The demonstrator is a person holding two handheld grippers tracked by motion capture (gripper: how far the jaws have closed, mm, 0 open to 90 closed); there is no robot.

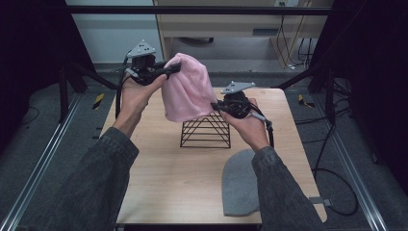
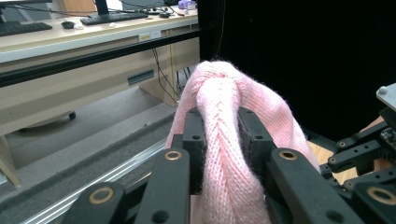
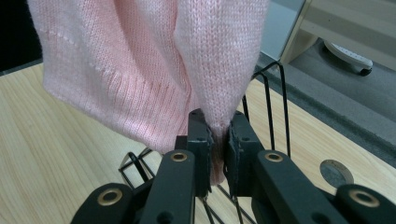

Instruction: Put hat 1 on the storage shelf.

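Both grippers, left (image 1: 176, 68) and right (image 1: 215, 106), are clamping the pink hat (image 1: 186, 89) above the wire rack (image 1: 206, 131), likely requiring lowering onto it.

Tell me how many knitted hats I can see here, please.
2. The pink hat hangs between both grippers above the wire rack. The grey hat lies on the table's near right part, partly under a sleeve.

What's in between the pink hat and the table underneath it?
A black wire rack stands on the wooden table right under the pink hat, which both grippers hold up. The high view shows this; the right gripper view shows its wires too.
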